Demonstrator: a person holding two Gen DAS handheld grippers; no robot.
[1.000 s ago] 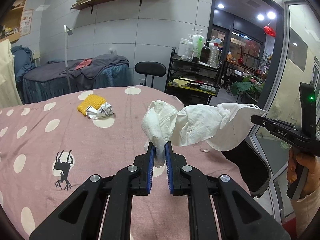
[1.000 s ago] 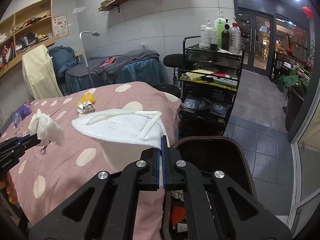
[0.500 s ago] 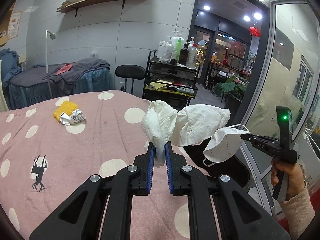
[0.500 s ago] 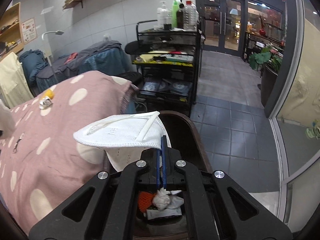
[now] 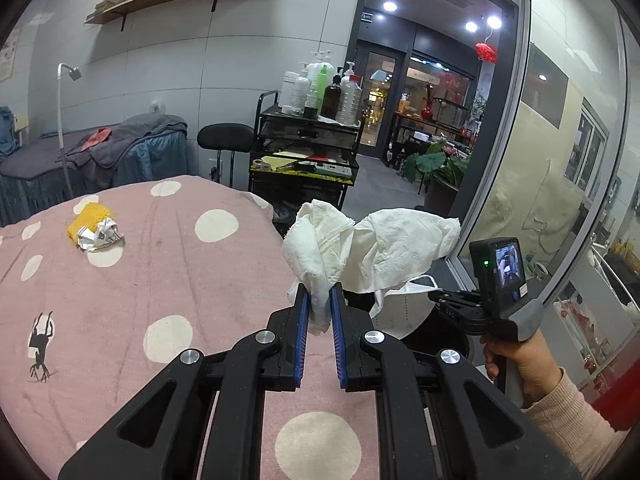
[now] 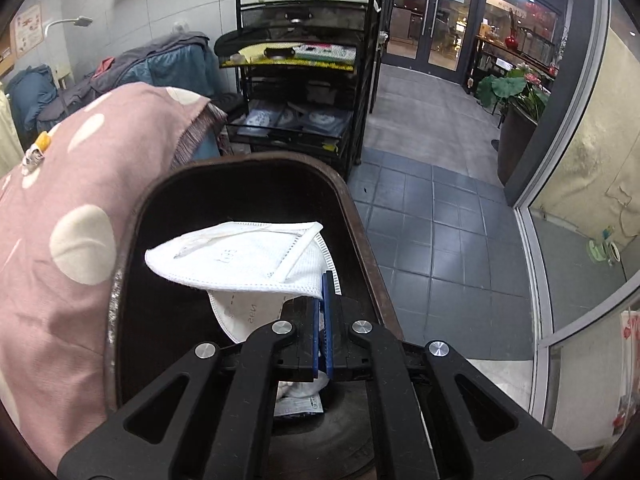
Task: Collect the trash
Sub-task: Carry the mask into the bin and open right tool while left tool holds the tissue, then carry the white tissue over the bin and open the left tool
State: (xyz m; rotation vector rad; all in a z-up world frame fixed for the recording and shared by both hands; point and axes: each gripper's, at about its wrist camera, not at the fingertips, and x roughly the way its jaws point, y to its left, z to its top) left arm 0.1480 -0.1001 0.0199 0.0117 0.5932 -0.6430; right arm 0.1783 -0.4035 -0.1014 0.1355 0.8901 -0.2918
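Note:
My left gripper is shut on a crumpled white tissue, held above the edge of the pink polka-dot bed. My right gripper is shut on the edge of a white face mask, which hangs inside the mouth of a dark brown trash bin. Some trash lies at the bin's bottom. In the left wrist view the right gripper and the mask appear below the tissue, held by a person's hand. A yellow and white wrapper lies on the bed.
A black trolley with bottles stands behind the bin. A black stool and a second bed with grey covers lie further back. Grey tiled floor and a glass partition are to the right.
The right gripper has dropped and tilted down, carrying the mask from over the bed's edge into the bin's mouth. The left gripper with the tissue has moved right, toward the bed's edge.

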